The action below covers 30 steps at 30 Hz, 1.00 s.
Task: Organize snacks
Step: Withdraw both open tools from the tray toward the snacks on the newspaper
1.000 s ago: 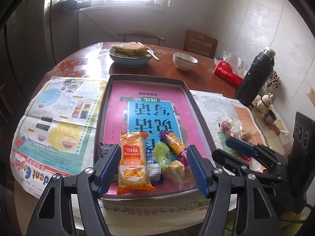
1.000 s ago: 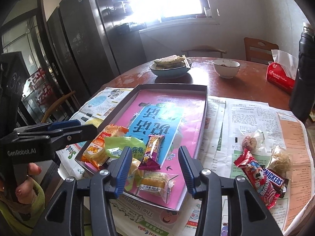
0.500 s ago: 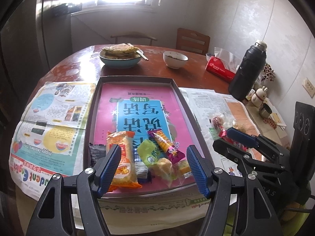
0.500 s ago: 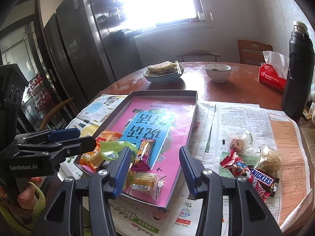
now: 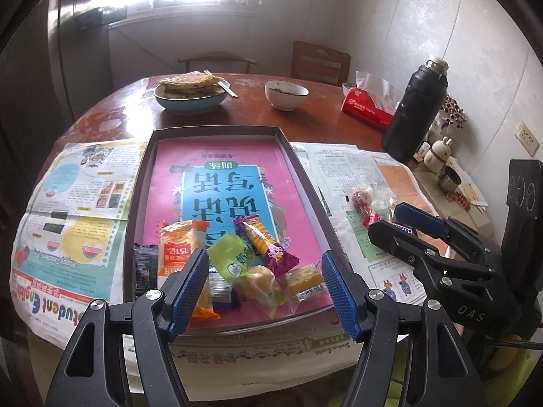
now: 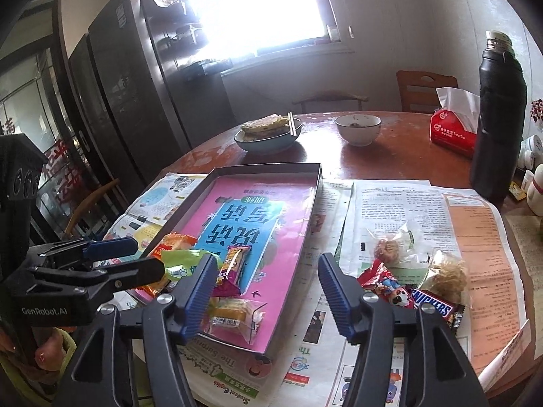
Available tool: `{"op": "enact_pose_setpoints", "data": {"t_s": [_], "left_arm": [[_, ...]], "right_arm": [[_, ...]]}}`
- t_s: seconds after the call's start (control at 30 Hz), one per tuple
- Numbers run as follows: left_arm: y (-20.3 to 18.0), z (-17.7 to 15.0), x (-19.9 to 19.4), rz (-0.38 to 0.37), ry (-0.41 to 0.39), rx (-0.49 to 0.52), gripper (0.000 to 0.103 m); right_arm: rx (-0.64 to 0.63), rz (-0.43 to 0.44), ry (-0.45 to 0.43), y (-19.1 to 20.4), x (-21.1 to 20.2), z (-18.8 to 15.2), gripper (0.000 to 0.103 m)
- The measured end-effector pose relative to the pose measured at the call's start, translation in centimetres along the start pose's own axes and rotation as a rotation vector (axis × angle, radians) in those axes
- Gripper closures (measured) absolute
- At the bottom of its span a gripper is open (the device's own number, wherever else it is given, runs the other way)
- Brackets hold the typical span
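A round brown table [image 5: 322, 125] stood by a bright window [image 6: 258, 6]; newspapers [image 5: 78, 203] covered its near side; snacks [image 5: 237, 261] lay in the tray [image 5: 305, 183], more snacks [image 6: 407, 278] beside it; the left gripper [image 5: 264, 288] hung open, holding nothing; the right gripper [image 6: 268, 291], empty, had just been opening.

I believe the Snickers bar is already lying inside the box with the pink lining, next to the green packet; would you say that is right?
Not quite. The Snickers bar is not in the box; it lies outside it on the newspaper to its right, among the other loose snacks, as the right wrist view shows. The green packet is indeed inside the box.
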<state>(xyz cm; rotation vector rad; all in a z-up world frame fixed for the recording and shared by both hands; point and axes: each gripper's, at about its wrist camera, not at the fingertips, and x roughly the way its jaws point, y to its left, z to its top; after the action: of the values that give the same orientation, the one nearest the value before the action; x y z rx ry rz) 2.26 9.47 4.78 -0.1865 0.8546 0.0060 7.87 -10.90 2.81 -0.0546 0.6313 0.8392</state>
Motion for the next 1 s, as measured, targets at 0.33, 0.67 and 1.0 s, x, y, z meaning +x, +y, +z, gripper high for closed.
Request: {"op": "enact_pose_setpoints", "data": {"t_s": [0.33,0.67,1.0], "left_arm": [[-1.5,0.1,0.5,-0.013,0.013,0.035,0.025],[-3.2,0.2,1.4,-0.045,0.038,0.056,0.025],[-5.2,1.2,2.6,-0.081,0.061,0.061,0.025]], "right_arm": [[0.01,-0.015,-0.014,-0.8,-0.7,0.2,0.037],[0.033,-0.032,-0.035,-2.5,-1.7,0.4,0.035],[0.06,-0.058,-0.058,-4.3,-2.7,0.5,0.034]]}}
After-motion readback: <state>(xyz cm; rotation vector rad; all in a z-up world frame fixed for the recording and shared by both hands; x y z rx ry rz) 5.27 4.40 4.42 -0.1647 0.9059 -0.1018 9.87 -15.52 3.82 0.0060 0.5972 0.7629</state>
